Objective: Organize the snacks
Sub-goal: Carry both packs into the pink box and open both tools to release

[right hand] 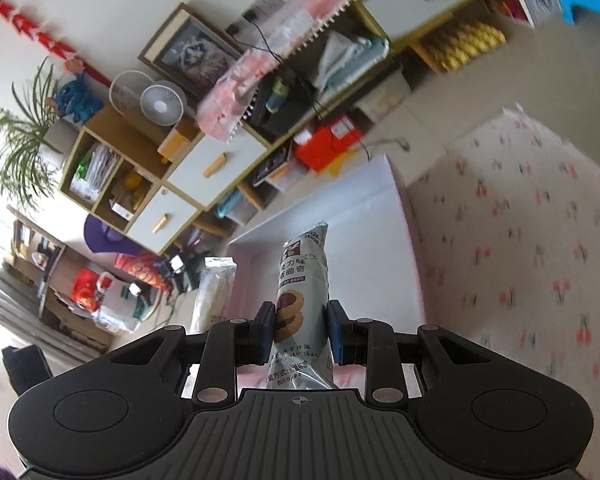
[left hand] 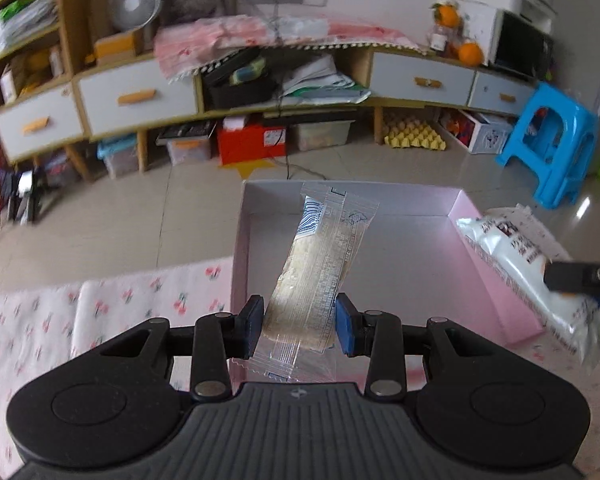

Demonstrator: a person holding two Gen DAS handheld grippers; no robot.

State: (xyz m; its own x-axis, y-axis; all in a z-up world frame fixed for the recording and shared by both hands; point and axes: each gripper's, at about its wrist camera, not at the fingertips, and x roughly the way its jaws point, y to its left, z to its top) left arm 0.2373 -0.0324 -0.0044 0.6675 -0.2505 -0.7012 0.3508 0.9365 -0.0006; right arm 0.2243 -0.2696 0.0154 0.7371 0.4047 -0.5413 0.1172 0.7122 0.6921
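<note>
My left gripper (left hand: 298,326) is shut on a clear-wrapped pastry bar (left hand: 320,264) and holds it over the near part of a pink open box (left hand: 492,280). My right gripper (right hand: 299,330) is shut on a grey-white cookie packet (right hand: 302,280) printed with brown cookies, tilted over the same box (right hand: 396,216). In the left wrist view that cookie packet (left hand: 516,256) hangs over the box's right wall, held by the right gripper's finger (left hand: 572,276). The pastry bar also shows in the right wrist view (right hand: 216,292), to the left.
The box sits on a table with a cherry-print cloth (left hand: 100,312), also in the right wrist view (right hand: 520,260). Beyond the table's edge lie tiled floor (left hand: 140,216), a long cabinet with drawers (left hand: 136,96) and a blue plastic stool (left hand: 556,144).
</note>
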